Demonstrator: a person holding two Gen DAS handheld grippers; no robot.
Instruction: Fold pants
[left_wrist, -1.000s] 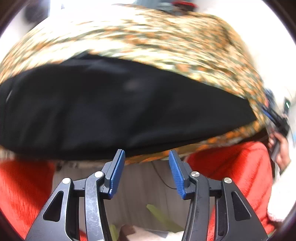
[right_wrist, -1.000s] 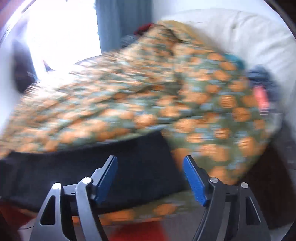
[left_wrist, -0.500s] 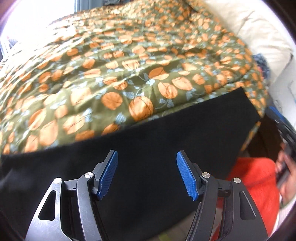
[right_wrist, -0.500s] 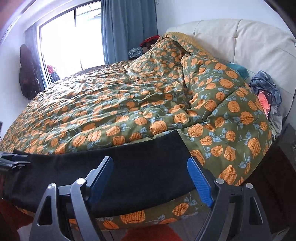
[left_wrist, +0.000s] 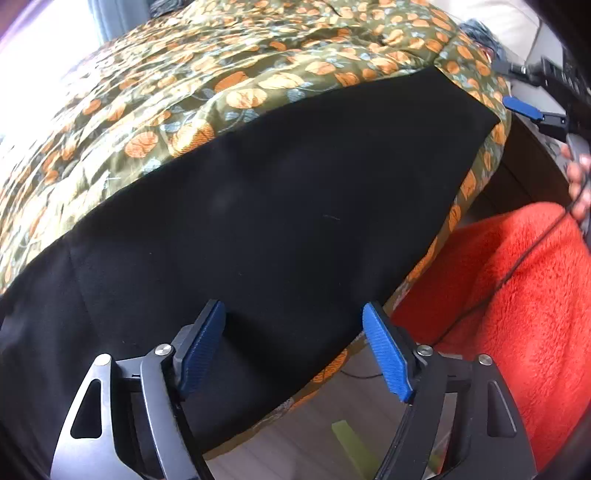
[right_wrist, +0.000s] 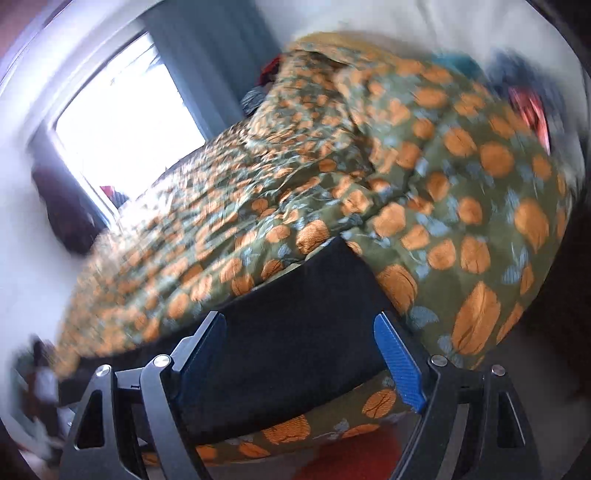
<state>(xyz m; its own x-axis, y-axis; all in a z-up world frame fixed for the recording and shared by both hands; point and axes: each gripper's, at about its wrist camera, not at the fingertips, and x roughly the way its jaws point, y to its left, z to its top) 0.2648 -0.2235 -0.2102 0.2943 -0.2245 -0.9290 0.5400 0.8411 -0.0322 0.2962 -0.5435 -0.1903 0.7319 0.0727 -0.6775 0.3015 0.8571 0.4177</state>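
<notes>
The black pants (left_wrist: 280, 206) lie flat along the near edge of the bed, on a green quilt with orange flowers (left_wrist: 221, 74). My left gripper (left_wrist: 293, 347) is open and empty, hovering over the pants' near edge. My right gripper (right_wrist: 301, 354) is open and empty above the pants' right end (right_wrist: 295, 332); that view is blurred by motion. The right gripper also shows at the far right of the left wrist view (left_wrist: 532, 114), just past the pants' end.
A red fleece garment (left_wrist: 517, 295) worn by the person fills the lower right of the left wrist view. A cream headboard (right_wrist: 406, 22), a bright window (right_wrist: 125, 122) and blue curtain (right_wrist: 214, 66) stand behind the bed. Wooden floor (left_wrist: 295, 443) shows below the bed edge.
Both grippers have risen and tilted over the bed, so the pants fill more of the left view. The left jaws have opened wider. The right view has rolled and blurred.
</notes>
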